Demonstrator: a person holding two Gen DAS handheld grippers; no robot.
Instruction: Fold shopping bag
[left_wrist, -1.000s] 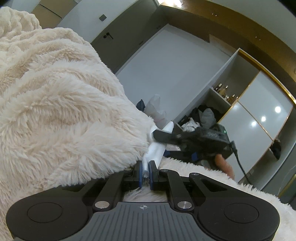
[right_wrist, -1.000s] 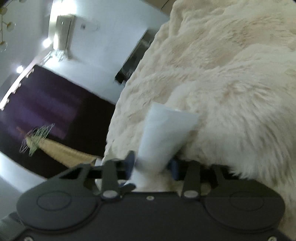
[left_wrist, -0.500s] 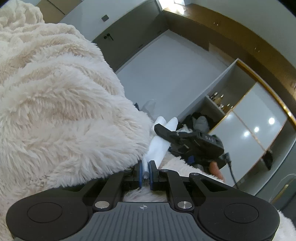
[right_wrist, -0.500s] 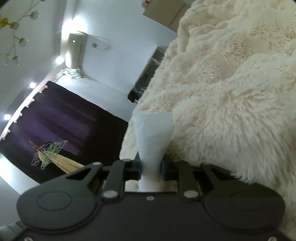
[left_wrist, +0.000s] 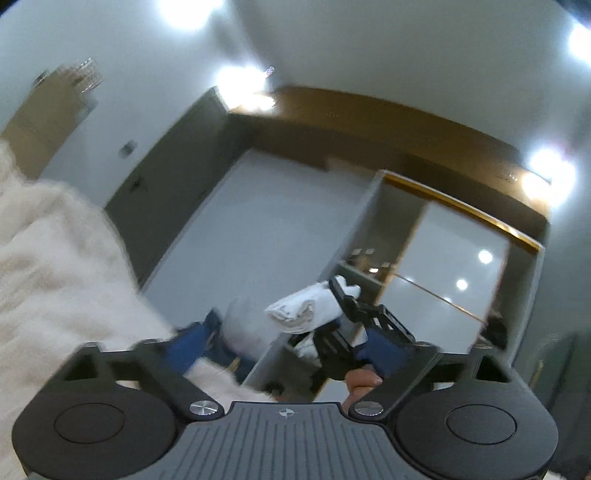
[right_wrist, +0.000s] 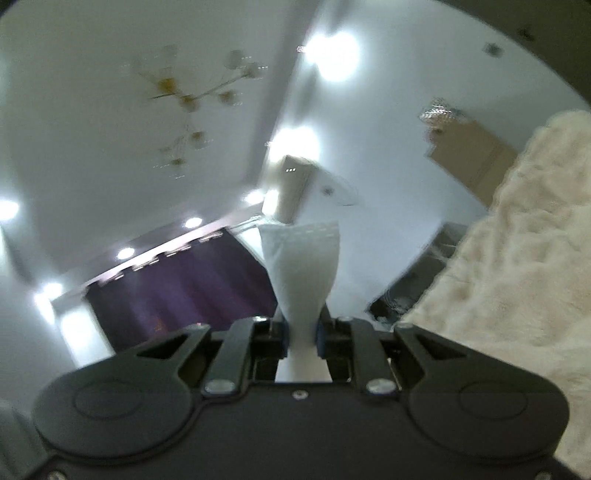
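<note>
Since the earlier frame the left gripper (left_wrist: 288, 343) has let go of the white shopping bag (right_wrist: 301, 266) and its jaws are opening wide on nothing, both views tilted up off the fluffy blanket (left_wrist: 55, 266) toward open ceiling. The right gripper (right_wrist: 302, 338) pinches the bunched bag, held in clear air beside the blanket's edge. Motion blur smears everything; the bag's lower end is hidden behind the right gripper's body.
</note>
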